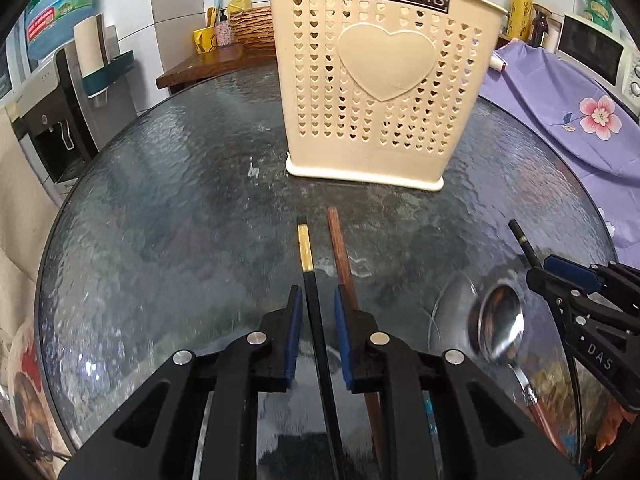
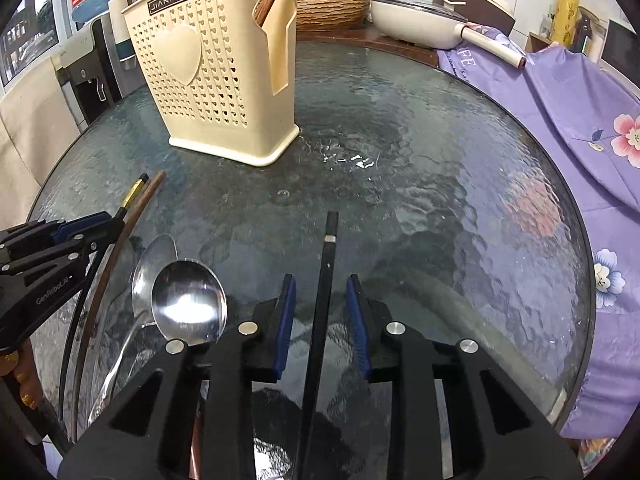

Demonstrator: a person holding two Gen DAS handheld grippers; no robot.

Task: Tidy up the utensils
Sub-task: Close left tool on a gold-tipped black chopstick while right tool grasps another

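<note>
Loosely, each hand's fingers (image 1: pixel 316 304) (image 2: pixel 321 300) straddle one black chopstick (image 1: pixel 318 320) (image 2: pixel 320 320), pads apart.

Black chopstick (image 1: pixel 316 320) flat before cream holder (image 1: pixel 380 92)

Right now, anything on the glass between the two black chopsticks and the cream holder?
Nothing visible. Bare glass table lies between the gold-banded chopstick in the left gripper, the silver-banded chopstick in the right gripper, and the cream holder.
</note>
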